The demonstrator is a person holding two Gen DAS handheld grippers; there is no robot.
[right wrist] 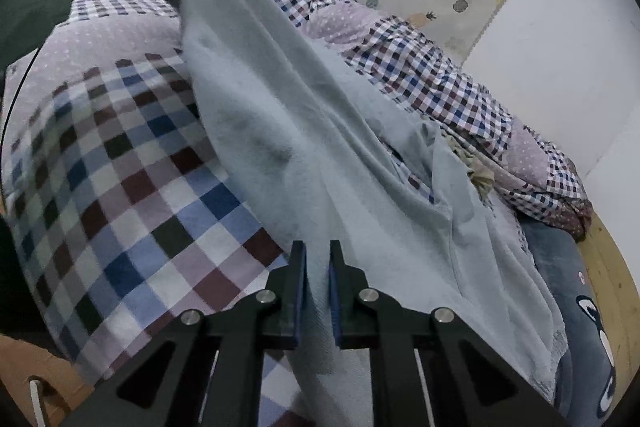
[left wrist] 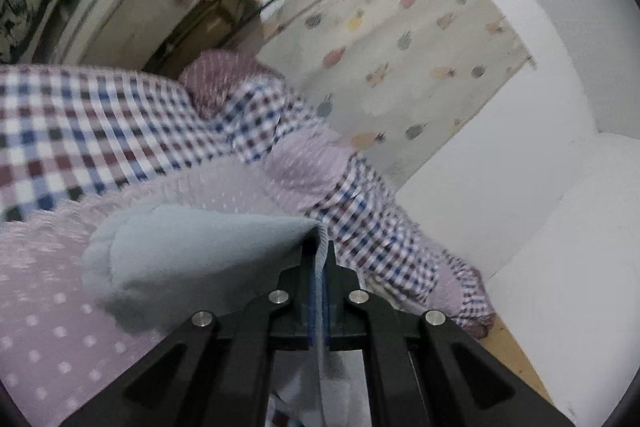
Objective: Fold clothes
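A: What carries everything?

B: A bed under a checked sheet (right wrist: pixel 132 211) of blue, maroon and white squares, with a lilac dotted panel (left wrist: pixel 44 311).

A: What lies on it?

B: A pale blue garment (right wrist: pixel 304 131) draped across, a rumpled checked quilt (right wrist: pixel 448 87) along the wall side, and a dark grey cushion (right wrist: pixel 568 267) near the wooden edge.

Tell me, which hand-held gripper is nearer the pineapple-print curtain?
Neither clearly: both are clamped on the light blue garment, and the pineapple-print curtain hangs beyond the bed from the left hand-held gripper and right hand-held gripper alike.
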